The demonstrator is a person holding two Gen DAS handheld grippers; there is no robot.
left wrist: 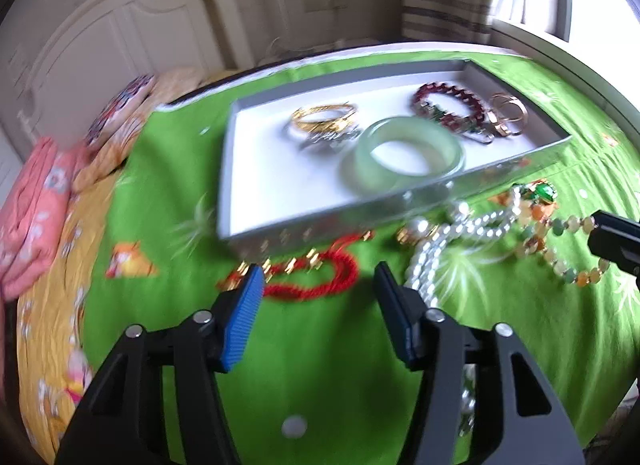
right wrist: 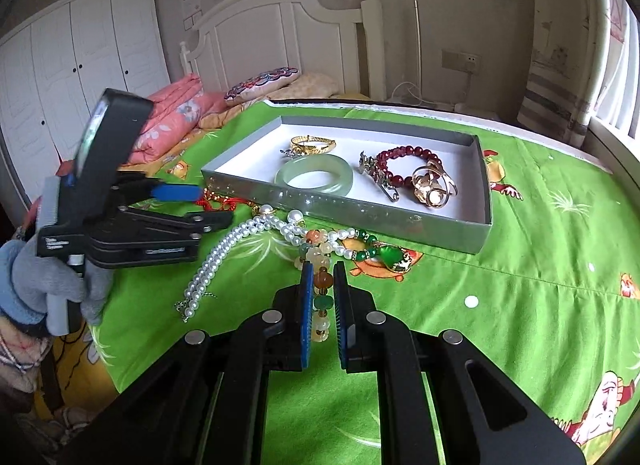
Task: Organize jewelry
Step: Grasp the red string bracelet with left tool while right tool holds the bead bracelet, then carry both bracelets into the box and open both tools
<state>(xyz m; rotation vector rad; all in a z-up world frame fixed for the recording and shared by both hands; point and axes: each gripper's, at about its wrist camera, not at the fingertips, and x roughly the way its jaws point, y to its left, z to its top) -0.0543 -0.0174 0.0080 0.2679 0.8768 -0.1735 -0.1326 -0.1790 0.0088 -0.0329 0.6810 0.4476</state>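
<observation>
Right claw: the right claw (right wrist: 320, 285) points toward the grey tray (right wrist: 482, 225), its blue pads clamped on the multicoloured bead strand (right wrist: 322, 283), just in front of the tray's near wall.
Left claw: the left claw (left wrist: 318, 285) hovers with pads well apart and nothing between them, above the red cord bracelet (left wrist: 320, 281) that lies against the tray's near wall; in the right wrist view it (right wrist: 188, 201) is seen from the side, gripped by a grey-gloved hand (right wrist: 52, 285).
In the tray: a pale green jade bangle (right wrist: 314, 175), a gold bangle (right wrist: 312, 143), a dark red bead bracelet (right wrist: 400, 163) and gold rings (right wrist: 432, 185).
Before the tray: a pearl necklace (right wrist: 224, 249) and a green bead bracelet (right wrist: 380, 253) lie on the cloth.
Only in the right wrist view: the gloved hand and a white wardrobe (right wrist: 80, 57); the left wrist view is blurred.
Surface: a bed with a green printed sheet (right wrist: 540, 285).
Room: a white headboard (right wrist: 280, 25), a folded pink quilt (right wrist: 172, 117) and a window (left wrist: 600, 5) lie beyond the tray.
</observation>
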